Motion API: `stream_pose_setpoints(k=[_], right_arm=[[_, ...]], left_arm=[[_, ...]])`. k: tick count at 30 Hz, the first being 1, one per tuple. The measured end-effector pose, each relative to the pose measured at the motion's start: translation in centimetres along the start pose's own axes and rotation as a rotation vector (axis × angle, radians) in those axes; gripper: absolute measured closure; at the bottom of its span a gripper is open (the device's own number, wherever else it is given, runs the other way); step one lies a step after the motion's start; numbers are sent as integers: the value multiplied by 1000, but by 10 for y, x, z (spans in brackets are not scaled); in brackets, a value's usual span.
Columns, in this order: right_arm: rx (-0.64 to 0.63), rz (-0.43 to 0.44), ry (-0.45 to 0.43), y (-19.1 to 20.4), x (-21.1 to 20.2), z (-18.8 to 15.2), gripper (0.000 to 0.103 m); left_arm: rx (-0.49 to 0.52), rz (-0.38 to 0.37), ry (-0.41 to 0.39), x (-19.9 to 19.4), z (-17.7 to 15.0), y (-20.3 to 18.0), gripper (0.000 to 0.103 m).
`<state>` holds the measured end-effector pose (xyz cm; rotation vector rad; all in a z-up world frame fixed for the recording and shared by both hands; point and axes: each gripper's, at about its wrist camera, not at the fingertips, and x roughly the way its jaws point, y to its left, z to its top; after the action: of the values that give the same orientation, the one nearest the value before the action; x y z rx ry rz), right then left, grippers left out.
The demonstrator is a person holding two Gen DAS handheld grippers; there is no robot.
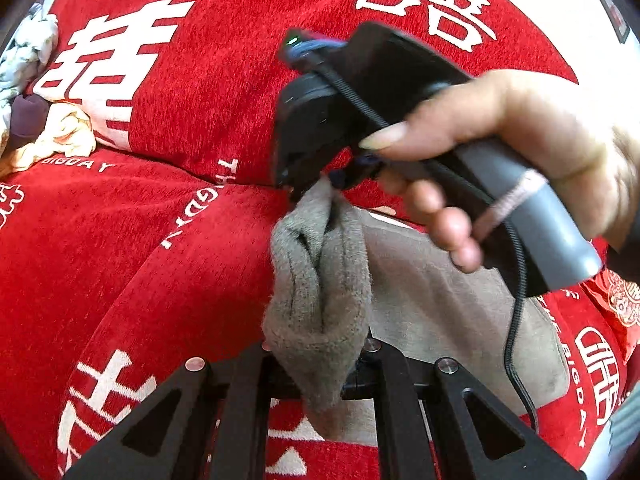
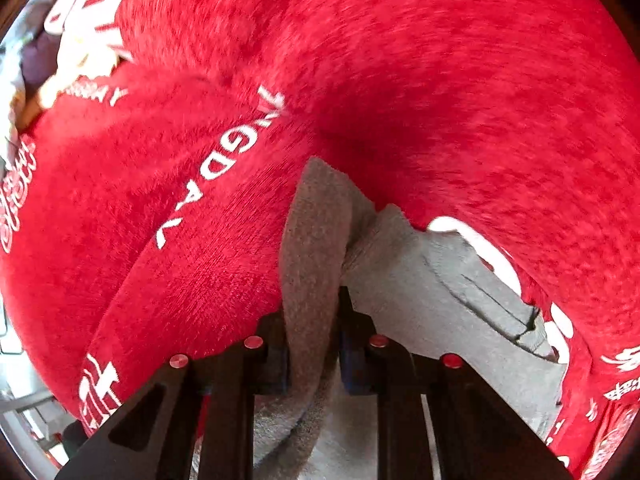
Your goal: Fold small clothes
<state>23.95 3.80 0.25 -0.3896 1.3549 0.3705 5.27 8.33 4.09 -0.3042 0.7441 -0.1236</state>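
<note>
Here | grey fleece garment (image 1: 320,280) on red blanket (image 1: 160,220): soft, light, floppy | left gripper (image 1: 316,364) fingers pinching one bunched edge; right gripper (image 2: 312,340) fingers pinching another fold | grip hems, not middle

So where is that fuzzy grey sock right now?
The fuzzy grey sock hangs mid-frame in both wrist views, pinched between the left gripper and right gripper, above the red printed blanket.
</note>
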Motion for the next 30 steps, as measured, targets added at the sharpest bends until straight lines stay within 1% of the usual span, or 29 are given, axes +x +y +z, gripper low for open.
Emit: stream_pose_setpoints(k=[6, 8, 14, 19, 23, 28, 30], right_arm=[[17, 40, -52, -14, -28, -9, 83], [25, 50, -61, -14, -32, -4, 83], [3, 65, -83, -25, -55, -15, 83], [-33, 53, -85, -31, -69, -17, 83], [-56, 63, -101, -43, -81, -22, 83], [-80, 60, -118, -67, -92, -34, 83], [-85, 61, -124, -80, -95, -42, 83]], left_arm=[[18, 33, 55, -3, 4, -12, 93], [21, 38, 72, -6, 7, -16, 93], [71, 65, 96, -14, 9, -40, 93], [122, 98, 107, -21, 11, -68, 93], [181, 144, 105, -24, 11, -101, 93], [264, 213, 111, -16, 5, -147, 93], [290, 229, 117, -12, 2, -163, 93]])
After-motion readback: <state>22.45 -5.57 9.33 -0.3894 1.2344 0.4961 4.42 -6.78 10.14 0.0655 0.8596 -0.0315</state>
